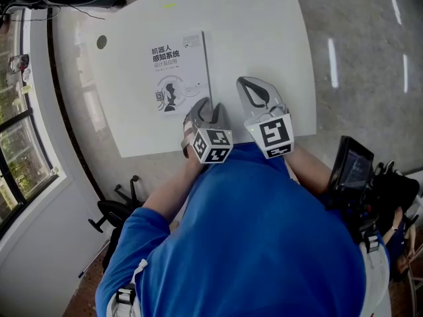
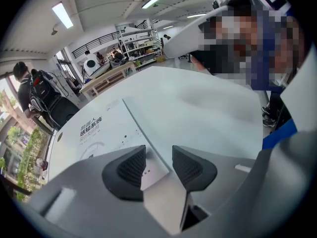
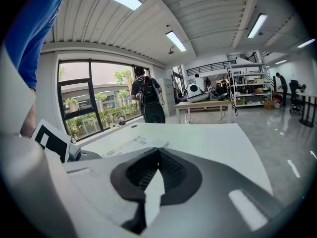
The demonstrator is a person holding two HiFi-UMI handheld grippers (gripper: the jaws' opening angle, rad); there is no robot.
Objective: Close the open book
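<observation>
The book (image 1: 177, 71) lies closed, cover up, on the table (image 1: 264, 25). The left gripper (image 1: 206, 109) sits over the book's near corner, jaws apart, pressing on nothing. Just right, the right gripper (image 1: 254, 88) has its jaws together, empty.

Left tool (image 1: 205, 105) covered the five-o'clock corner of the book (image 1: 175, 68); its small print was too tiny to read; counter (image 1: 264, 32) cut off at twelve o'clock.
</observation>
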